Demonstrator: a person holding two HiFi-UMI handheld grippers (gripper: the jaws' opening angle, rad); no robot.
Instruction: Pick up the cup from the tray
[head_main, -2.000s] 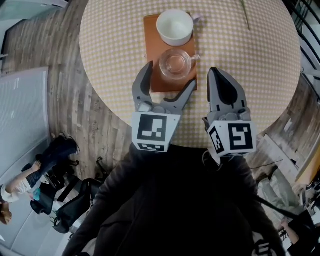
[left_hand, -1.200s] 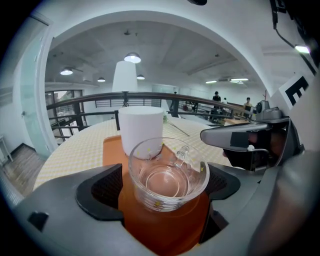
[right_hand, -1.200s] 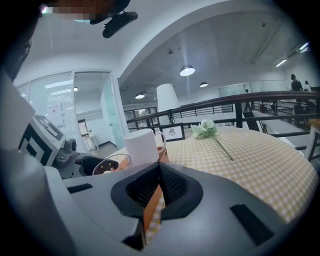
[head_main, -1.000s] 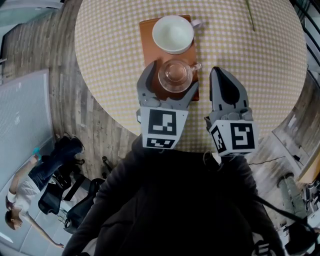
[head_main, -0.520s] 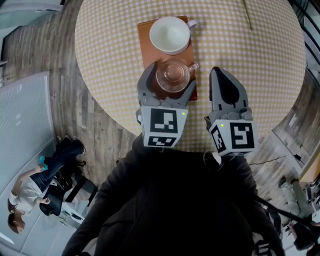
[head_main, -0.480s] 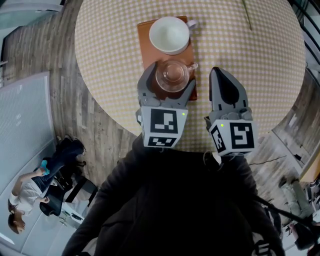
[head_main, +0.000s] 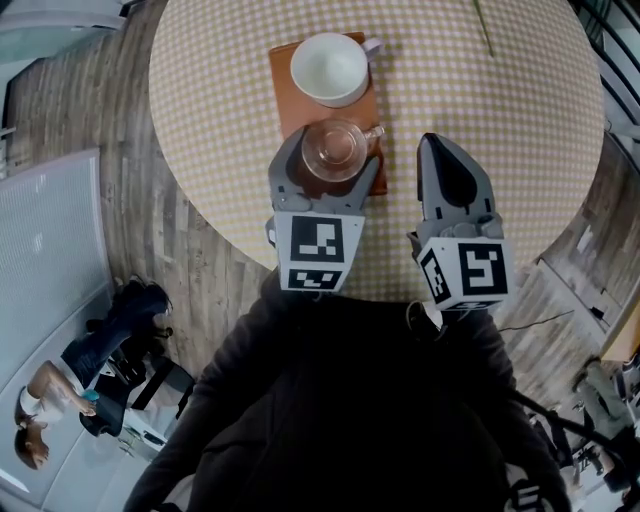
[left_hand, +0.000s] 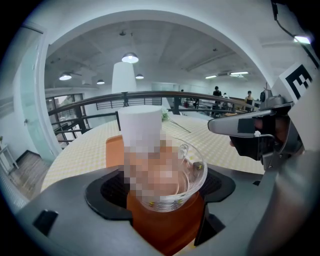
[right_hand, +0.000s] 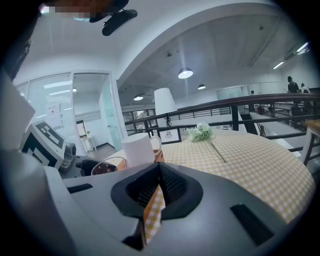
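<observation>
Round table (head_main: 500, 120) in yellow-checked cloth on grey wood-plank floor (head_main: 130, 160); white vaulted ceiling (left_hand: 175, 42), round lamps (left_hand: 130, 58), dark railing (left_hand: 90, 100).

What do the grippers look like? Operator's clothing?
Left gripper and right gripper: grey tapered jaws, black ribbed pads, each with a white cube bearing black square markers. The left's jaws are closing with the glass cup between them. The person wears a dark top.
</observation>
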